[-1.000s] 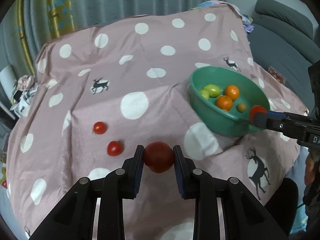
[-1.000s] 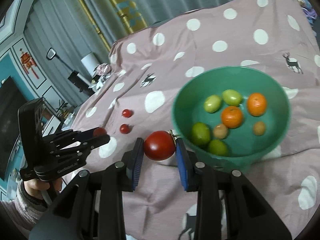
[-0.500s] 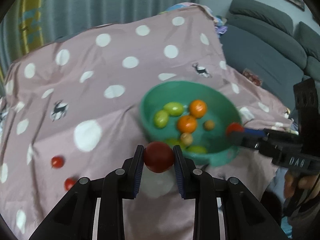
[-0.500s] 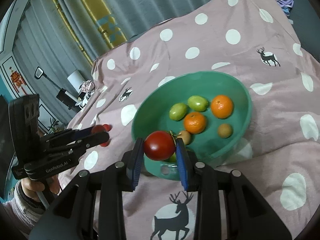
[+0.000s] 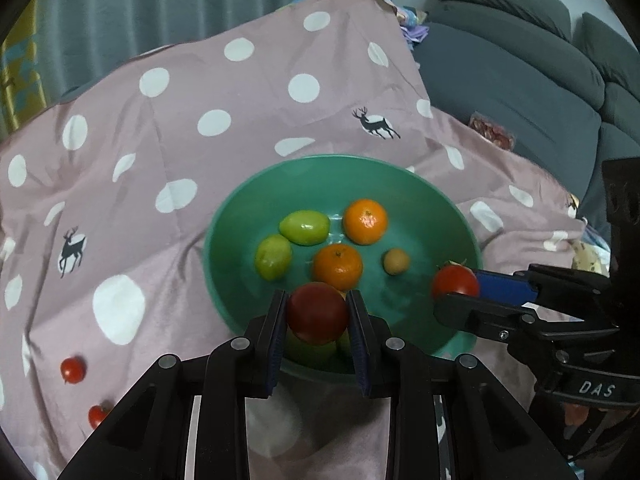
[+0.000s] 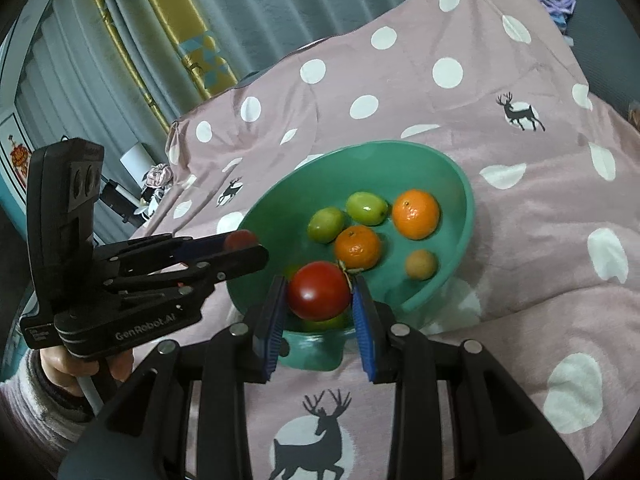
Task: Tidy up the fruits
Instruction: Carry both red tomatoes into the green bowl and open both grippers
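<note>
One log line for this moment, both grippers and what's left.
left gripper: shut on tomato, over bowl | right gripper: shut on stemmed tomato, over bowl | left on cloth: two cherry tomatoes

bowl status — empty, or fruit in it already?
Partly filled. The green bowl holds two oranges, two green fruits and a small brown one; more green fruit sits behind the held tomato.

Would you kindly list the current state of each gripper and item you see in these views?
Left gripper: shut on a large red tomato, over the bowl's near rim.
Right gripper: shut on a stemmed red tomato, over the bowl.
Round green plastic bowl: upright on the cloth, holding fruit.
Two small cherry tomatoes: loose on the pink spotted cloth.
</note>
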A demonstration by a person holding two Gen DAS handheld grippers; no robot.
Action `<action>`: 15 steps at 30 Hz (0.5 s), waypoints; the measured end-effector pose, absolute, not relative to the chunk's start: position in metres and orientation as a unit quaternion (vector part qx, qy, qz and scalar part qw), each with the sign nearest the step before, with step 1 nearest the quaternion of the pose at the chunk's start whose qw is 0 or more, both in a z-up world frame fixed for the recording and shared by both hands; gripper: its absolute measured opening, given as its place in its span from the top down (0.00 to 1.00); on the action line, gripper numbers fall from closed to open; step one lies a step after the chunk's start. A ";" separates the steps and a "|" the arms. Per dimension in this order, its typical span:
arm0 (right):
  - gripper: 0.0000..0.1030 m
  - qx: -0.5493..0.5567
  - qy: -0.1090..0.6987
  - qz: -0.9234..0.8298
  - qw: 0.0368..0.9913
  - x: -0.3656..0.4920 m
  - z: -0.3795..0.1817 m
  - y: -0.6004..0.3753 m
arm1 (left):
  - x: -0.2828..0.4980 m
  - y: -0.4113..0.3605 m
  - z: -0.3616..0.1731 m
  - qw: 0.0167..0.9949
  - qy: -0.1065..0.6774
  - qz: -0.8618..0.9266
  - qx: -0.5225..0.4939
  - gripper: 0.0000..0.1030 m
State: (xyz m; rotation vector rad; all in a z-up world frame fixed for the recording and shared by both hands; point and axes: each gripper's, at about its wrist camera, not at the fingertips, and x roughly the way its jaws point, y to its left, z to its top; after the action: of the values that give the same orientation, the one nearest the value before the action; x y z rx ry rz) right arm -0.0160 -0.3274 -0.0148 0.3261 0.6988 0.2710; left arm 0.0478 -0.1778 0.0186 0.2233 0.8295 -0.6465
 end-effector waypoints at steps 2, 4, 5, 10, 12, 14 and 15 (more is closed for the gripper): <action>0.68 0.152 0.340 0.130 0.919 -0.014 -0.016 -0.326 | 0.048 -0.180 0.015 0.859 0.395 -0.305 0.113 0.71; 0.68 0.153 0.340 0.131 0.918 -0.012 -0.017 -0.326 | 0.051 -0.181 0.013 0.859 0.397 -0.301 0.114 0.71; 0.68 0.152 0.341 0.131 0.919 -0.011 -0.017 -0.325 | 0.052 -0.181 0.012 0.859 0.398 -0.300 0.113 0.71; 0.65 0.145 0.339 0.127 0.921 -0.012 -0.016 -0.326 | 0.055 -0.179 0.011 0.860 0.402 -0.296 0.107 0.71; 0.62 0.153 0.336 0.125 0.921 -0.014 -0.015 -0.329 | 0.054 -0.175 0.013 0.860 0.402 -0.299 0.098 0.71; 0.61 0.159 0.333 0.124 0.921 -0.014 -0.014 -0.331 | 0.053 -0.170 0.018 0.862 0.399 -0.300 0.088 0.61; 0.60 0.162 0.331 0.124 0.921 -0.016 -0.013 -0.333 | 0.052 -0.165 0.021 0.865 0.396 -0.298 0.082 0.55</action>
State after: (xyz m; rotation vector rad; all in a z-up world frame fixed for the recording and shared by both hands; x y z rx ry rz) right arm -0.0157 -0.3334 -0.0133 0.3334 0.6797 0.2538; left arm 0.0522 -0.1650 0.0207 0.1728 0.8303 -0.6239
